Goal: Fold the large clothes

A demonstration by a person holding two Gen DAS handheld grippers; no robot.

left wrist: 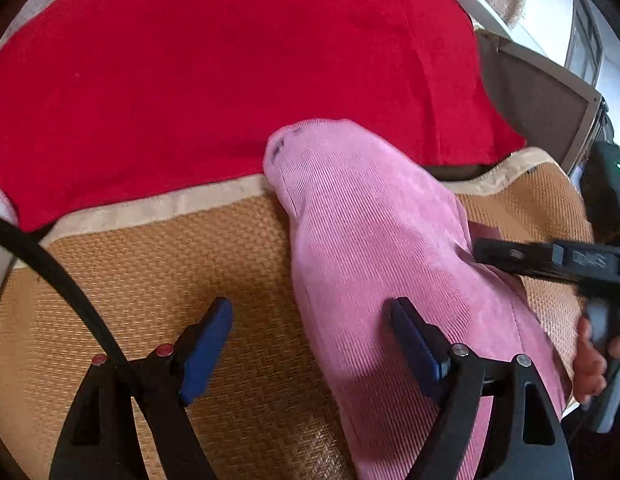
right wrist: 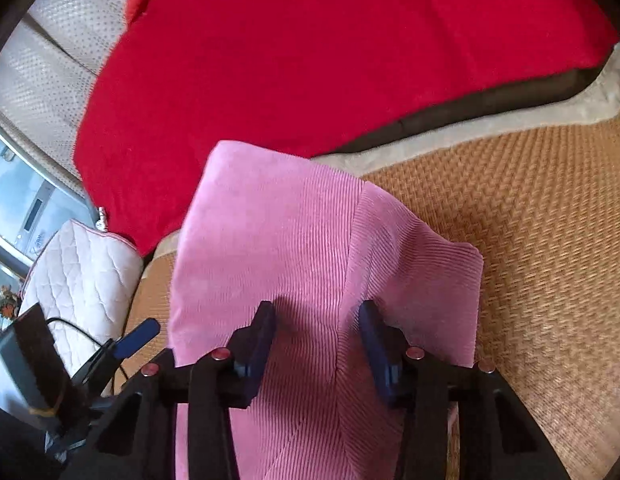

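Note:
A pink corduroy garment (left wrist: 374, 240) lies folded lengthwise on a woven straw mat (left wrist: 149, 280). In the left wrist view my left gripper (left wrist: 310, 320) is open; its right finger rests over the garment's left edge and its left finger is over the mat. The right gripper (left wrist: 510, 254) reaches onto the garment from the right. In the right wrist view the garment (right wrist: 289, 248) fills the middle, and my right gripper (right wrist: 316, 320) is open, its fingers on either side of a seam, just above or on the cloth.
A red blanket (left wrist: 229, 60) covers the sofa behind the mat (right wrist: 530, 220) and also shows in the right wrist view (right wrist: 330, 52). A white quilted cushion (right wrist: 85, 276) lies at the left. The left gripper's blue finger (right wrist: 135, 338) shows beside the garment.

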